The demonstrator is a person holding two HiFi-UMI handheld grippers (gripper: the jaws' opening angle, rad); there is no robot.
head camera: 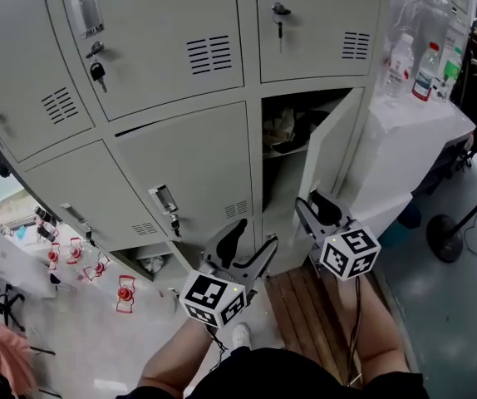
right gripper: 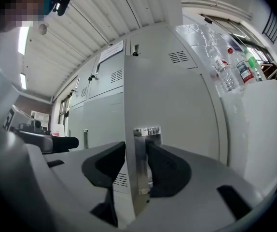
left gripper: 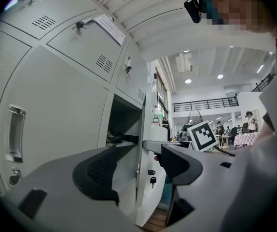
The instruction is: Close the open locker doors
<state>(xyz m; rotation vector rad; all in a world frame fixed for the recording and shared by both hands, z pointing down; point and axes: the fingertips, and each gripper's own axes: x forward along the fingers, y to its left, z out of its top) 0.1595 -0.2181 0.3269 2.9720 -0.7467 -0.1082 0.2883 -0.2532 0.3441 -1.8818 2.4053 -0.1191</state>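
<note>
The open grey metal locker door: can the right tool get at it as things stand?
Probably yes. The right tool has the edge of the open grey metal locker door and its chrome handle between its jaws, seemingly clamped; nothing blocks it.

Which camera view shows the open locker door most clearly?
The head view: it shows most of the open door, swung out from its compartment. The right gripper view shows only its edge and metal handle between the right gripper's jaws. The left gripper view shows it edge-on, with a key hanging.
</note>
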